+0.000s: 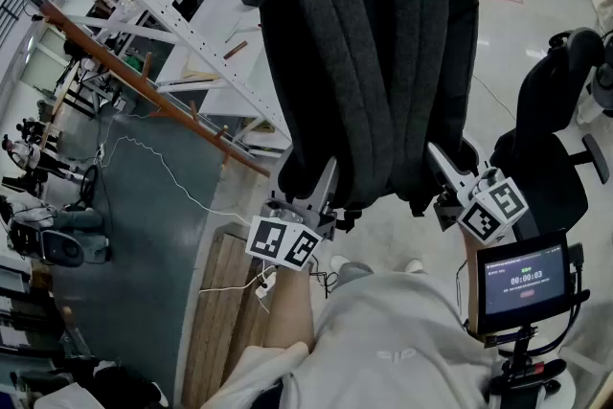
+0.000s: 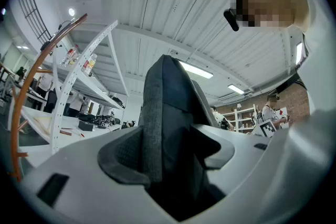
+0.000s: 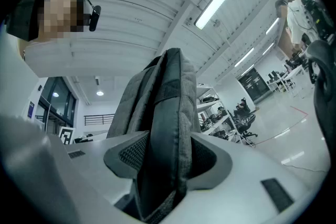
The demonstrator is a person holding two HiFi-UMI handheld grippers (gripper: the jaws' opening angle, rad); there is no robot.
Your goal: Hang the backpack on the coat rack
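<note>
A dark grey backpack (image 1: 369,62) hangs in the air in front of me, its padded back panel towards the head view. My left gripper (image 1: 321,192) is shut on its lower left corner and my right gripper (image 1: 445,172) on its lower right corner. In the left gripper view the backpack (image 2: 168,113) rises upright between the pads. The right gripper view shows the backpack (image 3: 168,113) filling the gap between the pads. A brown wooden coat rack (image 1: 144,81) with short pegs stands to the left, apart from the bag; the coat rack (image 2: 21,113) curves up the left gripper view's edge.
White metal shelving (image 1: 192,24) with bottles and tools stands behind the coat rack. A black office chair (image 1: 551,148) is at the right. A small screen on a mount (image 1: 522,281) sits at lower right. A white cable (image 1: 172,177) trails over the floor.
</note>
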